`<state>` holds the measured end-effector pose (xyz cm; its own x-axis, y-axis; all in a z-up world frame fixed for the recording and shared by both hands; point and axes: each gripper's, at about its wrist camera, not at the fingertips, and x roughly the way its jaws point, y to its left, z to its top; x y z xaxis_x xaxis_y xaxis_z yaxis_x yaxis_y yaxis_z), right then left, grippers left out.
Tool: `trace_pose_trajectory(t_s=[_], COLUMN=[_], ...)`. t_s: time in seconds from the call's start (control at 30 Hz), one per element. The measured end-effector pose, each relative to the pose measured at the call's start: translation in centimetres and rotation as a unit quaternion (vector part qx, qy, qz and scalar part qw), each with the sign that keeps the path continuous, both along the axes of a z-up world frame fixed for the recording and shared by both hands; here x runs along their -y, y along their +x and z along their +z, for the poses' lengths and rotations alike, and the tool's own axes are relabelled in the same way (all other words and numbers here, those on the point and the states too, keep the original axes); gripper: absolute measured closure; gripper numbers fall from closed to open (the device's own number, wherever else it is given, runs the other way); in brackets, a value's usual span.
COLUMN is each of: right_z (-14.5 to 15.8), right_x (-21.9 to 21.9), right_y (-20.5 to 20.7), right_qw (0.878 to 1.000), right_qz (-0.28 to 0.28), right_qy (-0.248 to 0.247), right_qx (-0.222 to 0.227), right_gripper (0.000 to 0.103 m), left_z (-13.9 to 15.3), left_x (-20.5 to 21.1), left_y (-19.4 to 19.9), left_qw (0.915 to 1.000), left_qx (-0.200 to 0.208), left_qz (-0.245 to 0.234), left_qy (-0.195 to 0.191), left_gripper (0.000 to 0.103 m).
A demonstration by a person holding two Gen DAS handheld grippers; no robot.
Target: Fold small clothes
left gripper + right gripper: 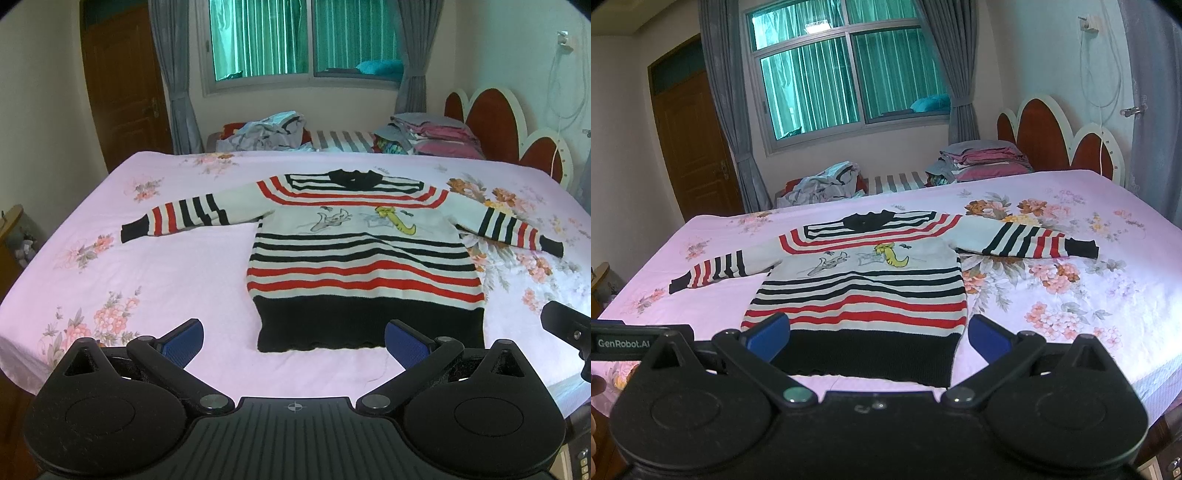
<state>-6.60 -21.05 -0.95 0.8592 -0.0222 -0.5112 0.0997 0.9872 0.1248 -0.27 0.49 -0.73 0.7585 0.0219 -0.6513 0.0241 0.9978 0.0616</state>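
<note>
While both tools hang above the near edge of the bed (155, 258), the striped sweater (362, 258) lies flat on the pink flowered sheet, front up, collar at the far side and black hem nearest. Its sleeves spread out to the left and right. Spread wide with nothing between its blue pads (183, 341), the left gripper (293, 341) sits just short of the hem's left part. Equally released and empty, the right gripper (879, 338) frames the hem. A clothes heap (823, 182) and folded bedding (982, 158) lie beyond the bed.
</note>
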Motion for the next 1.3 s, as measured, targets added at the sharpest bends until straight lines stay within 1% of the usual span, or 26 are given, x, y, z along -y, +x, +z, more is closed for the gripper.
trace_pose_trajectory(t_s=[0.43, 0.73, 1.07, 1.2, 1.3], right_z=[-0.5, -1.1, -1.9, -2.4, -2.8], right_x=[0.2, 0.6, 0.7, 0.9, 0.9], right_y=[1.1, 3.4, 7.1, 9.2, 10.9], right_qw=[1.000, 1.000, 0.999, 0.998, 0.997], right_qz=[-0.008, -0.023, -0.040, -0.051, -0.059], right_qy=[-0.003, -0.004, -0.006, -0.004, -0.004], right_qx=[-0.004, -0.014, -0.031, -0.036, -0.040], right_gripper=[0.000, 0.000, 0.000, 0.000, 0.000], left_z=[-0.5, -1.0, -1.9, -2.4, -2.8], left_x=[-1.0, -1.2, -1.3, -1.4, -1.6], left_y=[1.9, 4.5, 9.4, 12.1, 14.5], left_qw=[0.9999, 0.9998, 0.9996, 0.9995, 0.9994], left_qx=[-0.008, -0.016, -0.028, -0.031, -0.031], left_qz=[0.009, 0.008, 0.002, -0.003, -0.015], left_qy=[-0.002, 0.002, 0.003, 0.002, -0.009], left_gripper=[0.000, 0.000, 0.000, 0.000, 0.000])
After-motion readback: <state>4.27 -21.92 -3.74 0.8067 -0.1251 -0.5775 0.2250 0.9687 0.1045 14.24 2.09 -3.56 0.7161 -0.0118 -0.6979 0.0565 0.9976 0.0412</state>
